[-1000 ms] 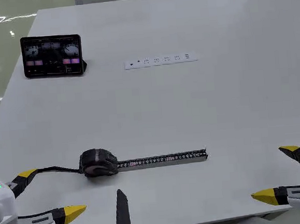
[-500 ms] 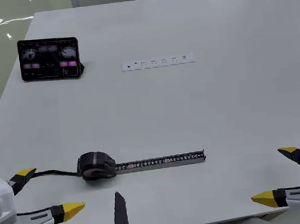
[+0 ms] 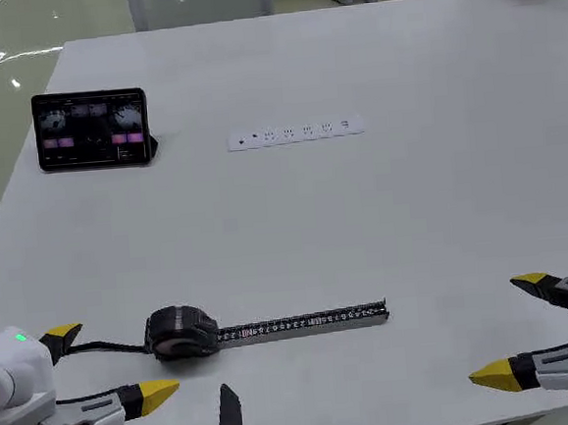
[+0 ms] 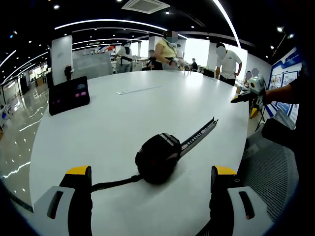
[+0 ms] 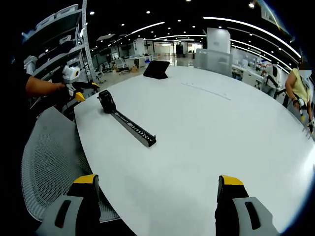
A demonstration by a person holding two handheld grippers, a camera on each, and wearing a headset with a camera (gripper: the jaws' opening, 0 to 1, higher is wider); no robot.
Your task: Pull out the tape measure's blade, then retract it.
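Head view: tape measure (image 3: 182, 332), blade (image 3: 307, 320) out, lies between left claw (image 3: 112, 361) and right claw (image 3: 508, 329), both gaping, empty, frame-cropped.

the left gripper (image 3: 111, 361) is cut off by the bottom left corner of the head view and the right gripper (image 3: 505, 329) by the right edge, so their rear parts lie outside the picture. a dark pointed thing (image 3: 229, 419) rises from the bottom edge; i cannot tell what it is. the marks on the blade (image 3: 302, 321) of the tape measure (image 3: 180, 332) are too small to read, and so is the screen of the tablet (image 3: 91, 129).
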